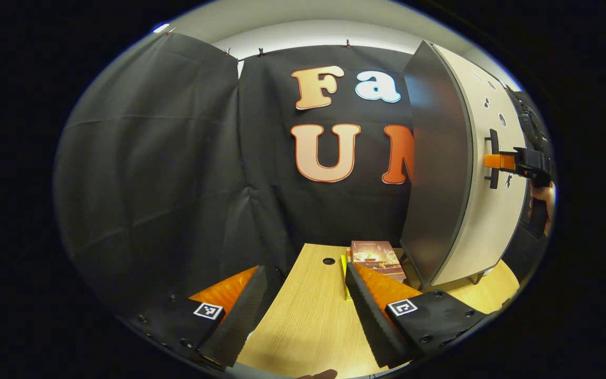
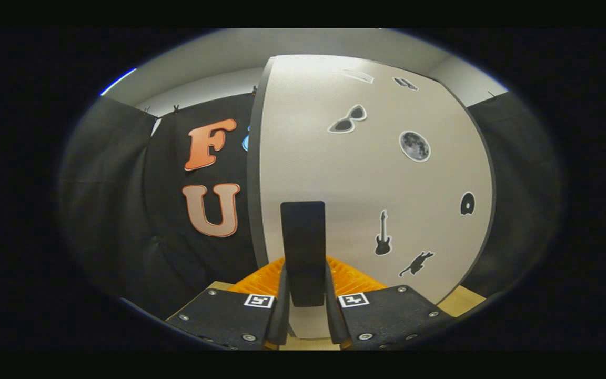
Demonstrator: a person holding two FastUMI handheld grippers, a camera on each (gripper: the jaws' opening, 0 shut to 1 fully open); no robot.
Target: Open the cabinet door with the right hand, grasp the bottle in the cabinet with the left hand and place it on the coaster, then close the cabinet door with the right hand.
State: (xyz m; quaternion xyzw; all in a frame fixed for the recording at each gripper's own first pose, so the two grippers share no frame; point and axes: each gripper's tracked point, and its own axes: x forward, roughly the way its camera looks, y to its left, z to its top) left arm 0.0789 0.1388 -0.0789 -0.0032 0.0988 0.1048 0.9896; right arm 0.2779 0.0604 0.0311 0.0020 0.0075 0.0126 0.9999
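In the left gripper view, the left gripper (image 1: 303, 310) hangs over the near wooden table (image 1: 308, 316), jaws wide apart and empty, while far right the right gripper (image 1: 497, 161) meets the cabinet door (image 1: 492, 210) at its handle (image 1: 492, 158). In the right gripper view, that gripper's jaws are clamped on the dark handle at the door's left edge; the bottle's place can't be told.

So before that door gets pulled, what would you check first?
1. Right tool shut on the door handle: ok, both fingers press its sides.
2. Cabinet door shut or ajar: cannot tell.
3. Left tool open and unloaded: ok.
4. Bottle in sight: cannot tell, the door hides the inside.
5. Table bare before the left tool: ok.
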